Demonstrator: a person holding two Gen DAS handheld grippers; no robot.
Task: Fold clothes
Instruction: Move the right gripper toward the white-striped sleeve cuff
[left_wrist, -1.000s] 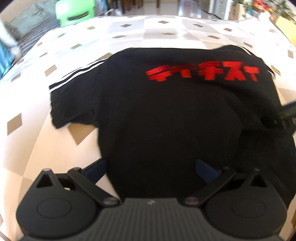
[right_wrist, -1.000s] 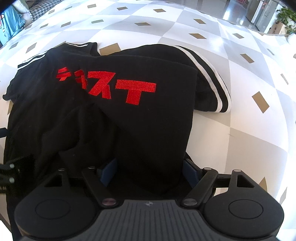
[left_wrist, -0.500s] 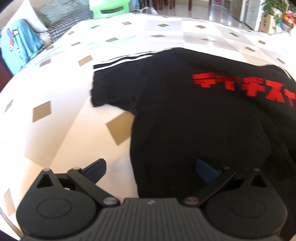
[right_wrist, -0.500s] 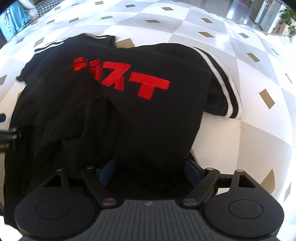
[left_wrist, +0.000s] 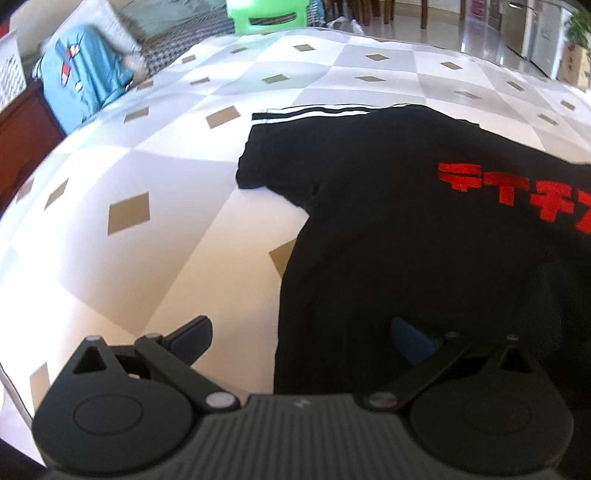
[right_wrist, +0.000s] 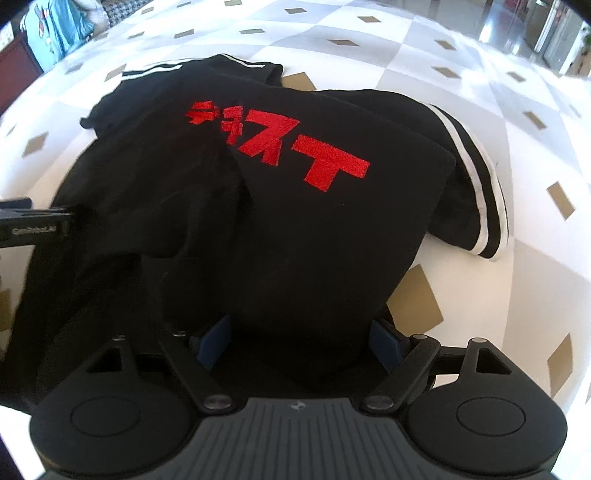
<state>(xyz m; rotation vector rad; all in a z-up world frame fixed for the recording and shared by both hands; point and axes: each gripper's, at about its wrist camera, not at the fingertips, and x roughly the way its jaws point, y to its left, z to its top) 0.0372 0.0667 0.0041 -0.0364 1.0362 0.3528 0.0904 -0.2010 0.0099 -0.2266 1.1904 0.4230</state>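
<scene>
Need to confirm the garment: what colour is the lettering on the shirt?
Red lettering on the black shirt, clearest in the right wrist view.

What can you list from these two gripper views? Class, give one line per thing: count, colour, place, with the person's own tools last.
T-shirt: one, black with red lettering and white sleeve stripes, spread on the tablecloth, right side folded over.
Tablecloth: one, white and grey checks with tan diamonds, under the shirt.
Stool: one, green, beyond the table's far edge.
Cloth: one, light blue, on furniture at the far left.
Left gripper: one, black with blue pads, open over the shirt's left edge.
Right gripper: one, black with blue pads, jaws wide, shirt fabric between them.
</scene>
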